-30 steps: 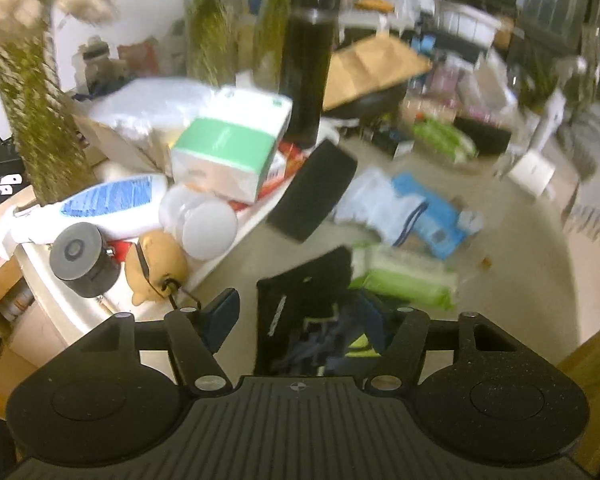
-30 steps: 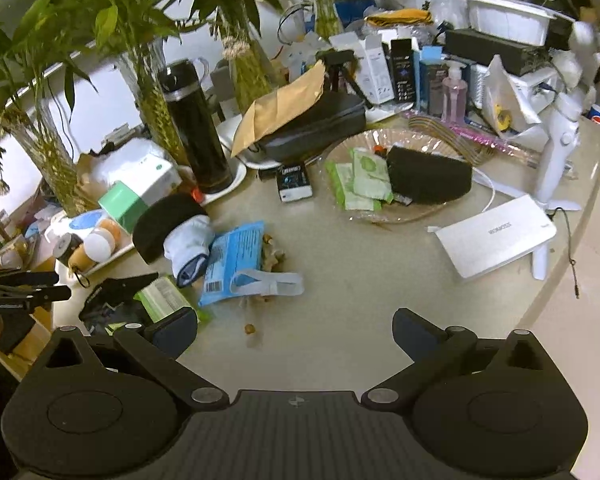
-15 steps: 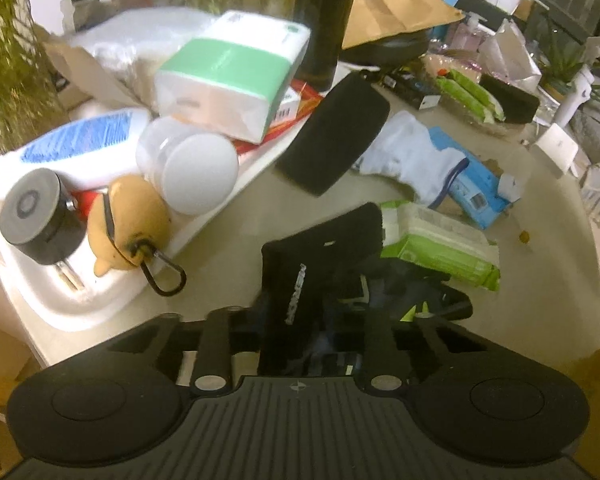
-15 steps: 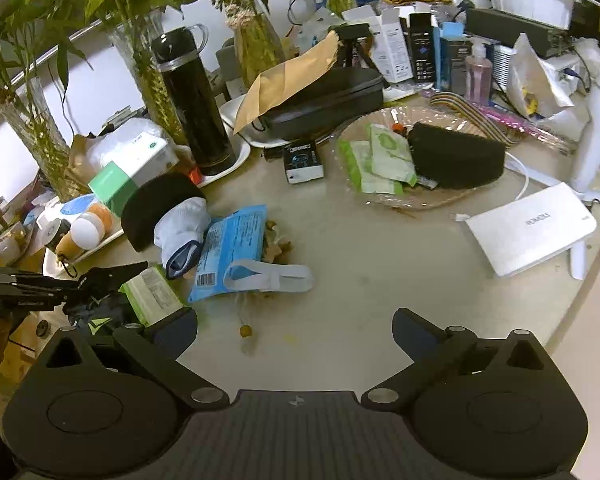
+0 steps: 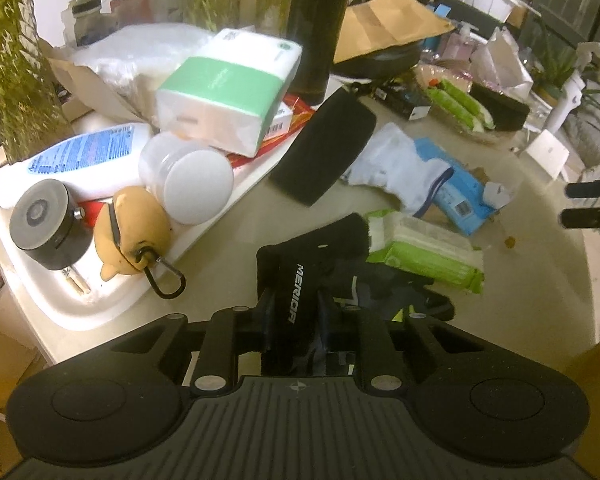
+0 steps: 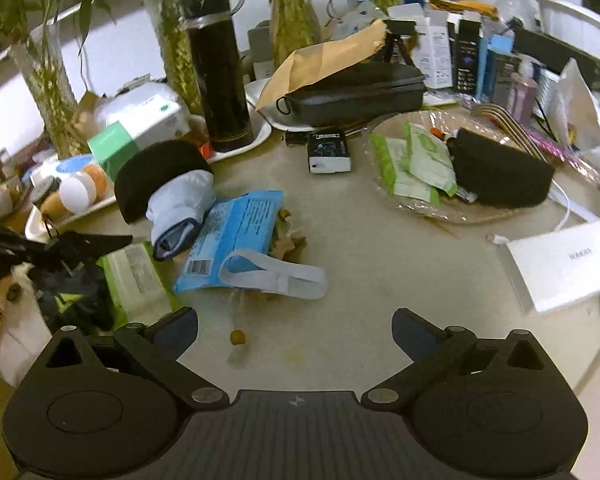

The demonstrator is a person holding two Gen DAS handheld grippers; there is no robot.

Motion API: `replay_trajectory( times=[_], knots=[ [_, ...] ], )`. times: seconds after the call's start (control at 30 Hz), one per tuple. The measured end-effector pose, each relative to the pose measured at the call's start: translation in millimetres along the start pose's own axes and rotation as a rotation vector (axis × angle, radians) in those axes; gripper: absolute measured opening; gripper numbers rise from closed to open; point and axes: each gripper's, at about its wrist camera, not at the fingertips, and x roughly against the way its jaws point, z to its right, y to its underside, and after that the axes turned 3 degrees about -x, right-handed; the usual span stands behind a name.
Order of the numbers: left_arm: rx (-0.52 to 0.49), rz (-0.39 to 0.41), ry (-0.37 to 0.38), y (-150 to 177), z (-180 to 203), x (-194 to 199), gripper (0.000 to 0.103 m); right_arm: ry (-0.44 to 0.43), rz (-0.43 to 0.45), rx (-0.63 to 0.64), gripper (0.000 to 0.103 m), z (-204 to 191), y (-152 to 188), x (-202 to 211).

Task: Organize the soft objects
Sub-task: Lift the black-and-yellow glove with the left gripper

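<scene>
The left wrist camera sits just behind the left gripper (image 5: 294, 312) and looks steeply down, very near the black glove (image 5: 300, 280), which lies at 6 o'clock. The table (image 5: 520, 280) goes away toward 12 and 1 o'clock.

The right wrist camera sits behind the right gripper (image 6: 294, 326), higher above the table (image 6: 380, 248), and it sees most of it.

Both views share the white sock (image 5: 396, 164) (image 6: 180, 208), the blue packet (image 5: 456, 192) (image 6: 236, 232) and the black flask (image 5: 320, 24) (image 6: 218, 68). The left gripper (image 6: 112, 242) shows in the right view at 9 o'clock. The right gripper's fingers (image 5: 588, 204) show in the left view at 3 o'clock.
</scene>
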Motion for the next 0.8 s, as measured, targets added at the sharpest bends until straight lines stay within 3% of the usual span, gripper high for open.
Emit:
replay_trajectory(
  times=[0.23,0.53,0.63,0.73,0.77,0.8],
  knots=[
    [0.007,0.058,0.02,-3,9,17,0.021,0.021,0.001,0.093,0.101,-11,-1,-27],
    [0.027,0.142,0.035,-5,15,41,0.021,-0.006,0.012,0.126,0.085,-18,-9,-60],
    [0.029,0.168,0.041,-7,16,49,0.021,-0.04,0.009,0.128,0.074,-19,-10,-67],
    [0.035,0.188,0.051,-7,16,56,0.021,-0.071,0.011,0.113,0.047,-20,-12,-67],
    [0.034,0.196,0.052,-7,16,59,0.02,-0.074,0.008,0.112,0.029,-21,-12,-66],
    [0.031,0.205,0.051,-7,17,61,0.02,-0.068,0.005,0.114,0.021,-22,-12,-65]
  ],
)
